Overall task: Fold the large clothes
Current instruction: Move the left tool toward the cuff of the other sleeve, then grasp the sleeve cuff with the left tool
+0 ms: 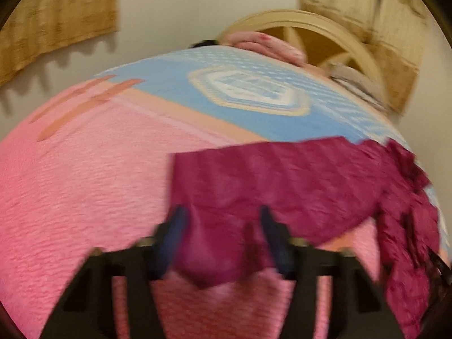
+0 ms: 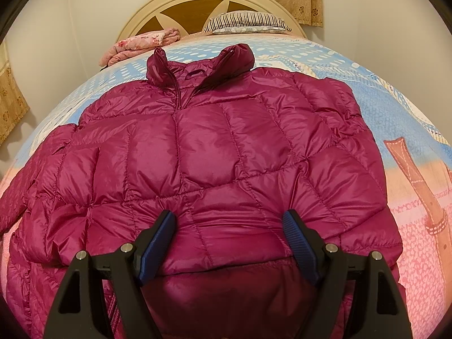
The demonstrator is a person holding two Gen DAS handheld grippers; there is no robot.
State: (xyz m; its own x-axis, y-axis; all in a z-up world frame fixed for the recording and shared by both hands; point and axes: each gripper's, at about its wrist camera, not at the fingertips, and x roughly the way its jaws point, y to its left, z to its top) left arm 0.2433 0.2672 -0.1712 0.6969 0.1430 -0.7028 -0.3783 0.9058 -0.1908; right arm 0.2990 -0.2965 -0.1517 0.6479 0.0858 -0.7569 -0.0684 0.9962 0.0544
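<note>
Lying spread on the bed (image 2: 418, 107), front up and collar toward the headboard (image 2: 175, 2), the jacket (image 2: 226, 141) is seen with its hem nearest the right tool (image 2: 230, 243). That tool is held spread wide over the hem, with quilted fabric between its jaws but not pinched. A sleeve (image 1: 254, 180) is stretched out sideways across the pink bedspread, and its cuff end sits between the jaws of the left tool (image 1: 223, 234). Whether the cuff is pinched cannot be told through the blur.

Magenta quilted jacket (image 2: 214, 147), pink-and-blue patterned bedspread (image 2: 395, 107)
</note>
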